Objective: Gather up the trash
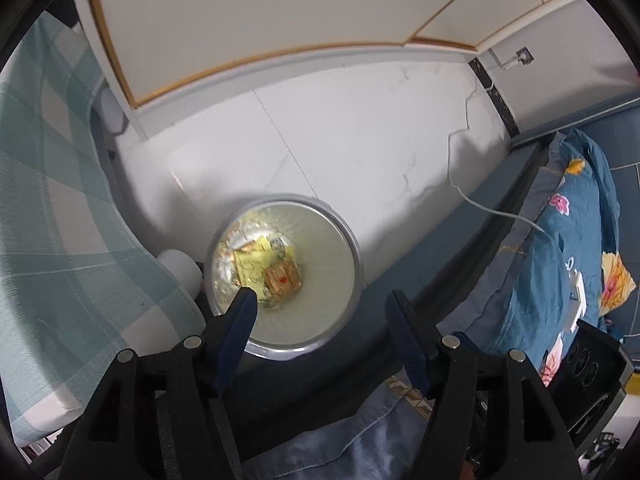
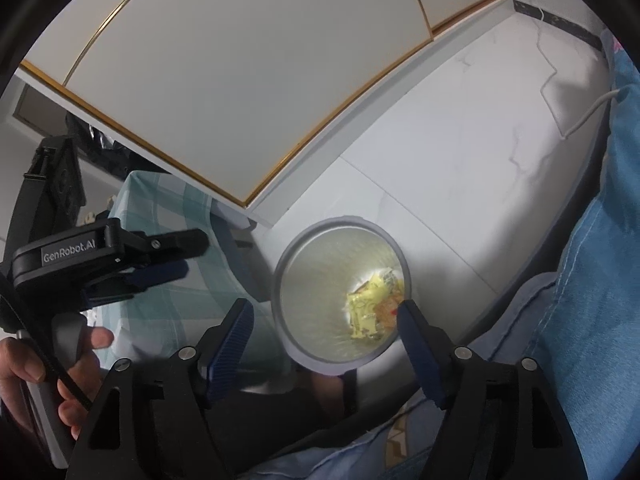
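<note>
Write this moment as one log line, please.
left gripper: open, empty | right gripper: open, empty | round grey bin: holds yellow wrapper | both above bin

Soft, even indoor light; fisheye bending, dark vignetted corners, slight blur.

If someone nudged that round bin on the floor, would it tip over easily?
Probably, yes. The bin looks tall and narrow, so it may tip. It holds only a few wrappers at the bottom, so it is likely light and would slide on the smooth tiled floor.
</note>
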`<state>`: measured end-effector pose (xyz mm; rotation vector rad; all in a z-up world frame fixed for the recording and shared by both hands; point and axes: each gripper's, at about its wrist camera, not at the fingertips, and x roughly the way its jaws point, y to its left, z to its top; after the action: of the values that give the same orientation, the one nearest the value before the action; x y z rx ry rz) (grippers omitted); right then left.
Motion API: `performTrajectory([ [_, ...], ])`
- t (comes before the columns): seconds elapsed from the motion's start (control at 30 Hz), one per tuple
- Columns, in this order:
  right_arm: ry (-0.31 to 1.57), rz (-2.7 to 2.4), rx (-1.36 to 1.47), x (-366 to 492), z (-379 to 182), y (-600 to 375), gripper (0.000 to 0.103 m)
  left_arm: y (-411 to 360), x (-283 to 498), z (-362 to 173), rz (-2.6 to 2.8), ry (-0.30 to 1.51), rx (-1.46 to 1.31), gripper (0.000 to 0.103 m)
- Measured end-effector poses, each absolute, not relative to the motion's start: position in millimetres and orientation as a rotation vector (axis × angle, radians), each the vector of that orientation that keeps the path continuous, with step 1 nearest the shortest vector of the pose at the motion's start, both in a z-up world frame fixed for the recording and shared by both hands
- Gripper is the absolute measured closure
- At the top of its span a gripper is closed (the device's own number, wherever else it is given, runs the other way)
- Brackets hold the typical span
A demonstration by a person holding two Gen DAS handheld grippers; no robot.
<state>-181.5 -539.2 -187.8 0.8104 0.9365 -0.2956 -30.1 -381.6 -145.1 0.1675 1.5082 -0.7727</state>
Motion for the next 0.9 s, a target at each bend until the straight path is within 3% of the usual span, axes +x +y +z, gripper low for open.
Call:
performTrajectory([
  [0.33,0.824,-0.274,0.745,-181,-143,-535,0.025,-346,-23,-70,-0.667,1.115,0.124,0.04],
  [0.9,0.553,-0.052,0.517,-118,-19,-440,0.024,-204,4,48,-0.423,0.672,0.049,0.04],
])
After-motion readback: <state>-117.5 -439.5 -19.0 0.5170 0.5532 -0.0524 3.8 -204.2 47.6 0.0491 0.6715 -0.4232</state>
